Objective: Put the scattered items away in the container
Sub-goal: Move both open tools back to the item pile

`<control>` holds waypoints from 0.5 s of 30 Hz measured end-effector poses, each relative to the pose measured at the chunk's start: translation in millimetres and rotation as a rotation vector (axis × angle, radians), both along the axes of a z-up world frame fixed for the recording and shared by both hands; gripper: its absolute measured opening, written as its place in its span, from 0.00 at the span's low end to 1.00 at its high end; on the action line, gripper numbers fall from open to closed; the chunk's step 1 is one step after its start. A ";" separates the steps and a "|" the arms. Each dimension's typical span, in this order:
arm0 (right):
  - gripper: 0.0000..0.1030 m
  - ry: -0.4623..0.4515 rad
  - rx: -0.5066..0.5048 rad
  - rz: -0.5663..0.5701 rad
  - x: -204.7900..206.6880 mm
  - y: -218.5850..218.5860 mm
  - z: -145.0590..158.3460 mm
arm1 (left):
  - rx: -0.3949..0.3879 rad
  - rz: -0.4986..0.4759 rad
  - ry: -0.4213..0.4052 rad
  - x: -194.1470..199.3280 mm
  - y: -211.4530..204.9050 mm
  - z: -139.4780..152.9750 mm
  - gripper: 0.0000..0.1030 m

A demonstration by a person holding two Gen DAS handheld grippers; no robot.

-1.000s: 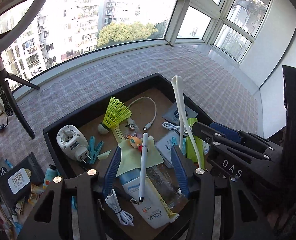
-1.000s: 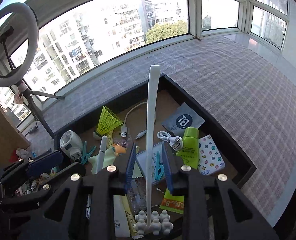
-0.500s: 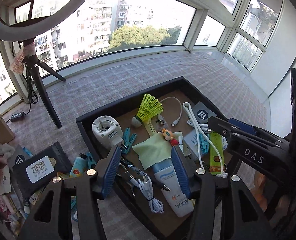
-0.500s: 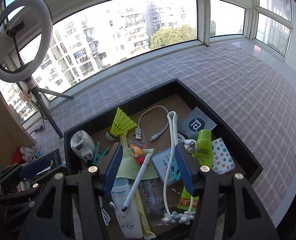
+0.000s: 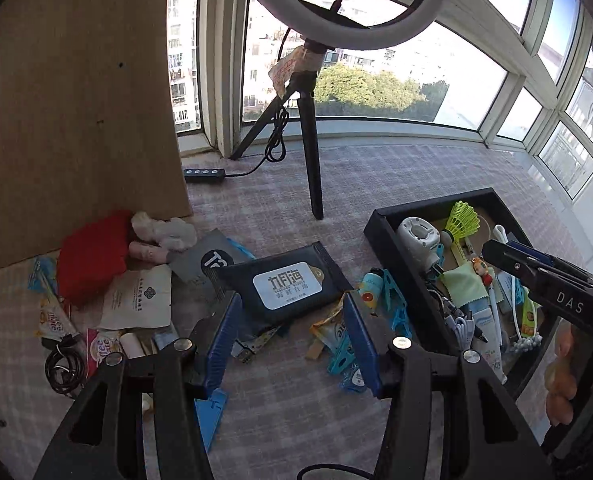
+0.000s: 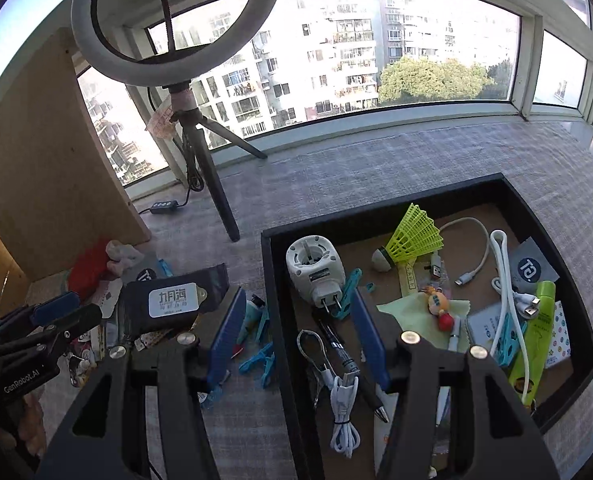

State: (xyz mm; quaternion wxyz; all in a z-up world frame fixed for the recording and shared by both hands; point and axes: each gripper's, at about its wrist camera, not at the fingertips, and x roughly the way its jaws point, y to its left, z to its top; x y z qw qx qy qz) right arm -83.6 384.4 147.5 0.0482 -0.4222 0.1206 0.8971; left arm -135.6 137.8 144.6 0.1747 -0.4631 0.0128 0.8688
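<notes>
dark rectangular wet-wipe pack (image 5: 284, 285) lies on the checked worktop (image 5: 376, 168) left of the black tray (image 5: 392, 256). our left tongs (image 5: 288, 340) hang over it gaping, empty; right tongs (image 6: 296, 336) released too. we should drop lower, centre on the pack's short width, avoid the blue clips (image 5: 392, 300).

- The left gripper (image 5: 288, 344) hangs above the checked cloth (image 5: 376, 172), its blue-padded jaws spread wide with nothing between them.
- Just ahead of it lies a dark wipes pack (image 5: 282, 285) with a white label.
- A grey sachet (image 5: 208, 260), a white packet (image 5: 138, 298) and a red cloth item (image 5: 90, 256) lie further left.
- Blue clothespins (image 5: 392, 304) sit beside the black tray (image 5: 384, 236).
- The tray holds a white plug adapter (image 5: 418, 238), a yellow shuttlecock (image 5: 462, 222) and a green cloth (image 5: 462, 284).
- The right gripper (image 5: 544, 280) reaches over the tray.
- A ring light (image 5: 344, 4) stands on its tripod behind.
</notes>
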 end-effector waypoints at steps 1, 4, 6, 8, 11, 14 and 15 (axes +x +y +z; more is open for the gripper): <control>0.52 -0.001 0.001 0.028 -3.4 -11.4 -1.3 | -0.005 0.029 -0.004 -0.8 -15.5 -2.9 0.49; 0.52 -0.007 0.001 0.107 -13.2 -43.5 -5.5 | -0.018 0.105 -0.018 -0.8 -59.3 -10.6 0.49; 0.52 -0.016 -0.010 0.152 -19.4 -61.9 -9.1 | -0.032 0.149 -0.018 1.8 -86.0 -14.0 0.49; 0.52 -0.031 -0.019 0.190 -25.9 -77.5 -14.6 | -0.047 0.187 -0.019 4.7 -111.1 -17.4 0.49; 0.52 -0.056 -0.022 0.248 -34.3 -101.3 -24.7 | -0.057 0.239 -0.034 7.9 -145.3 -22.6 0.49; 0.52 -0.081 -0.011 0.305 -41.6 -126.7 -35.6 | -0.062 0.289 -0.048 8.7 -173.2 -28.7 0.49; 0.52 -0.087 -0.003 0.324 -43.4 -135.4 -39.5 | -0.057 0.302 -0.056 8.4 -180.8 -31.1 0.49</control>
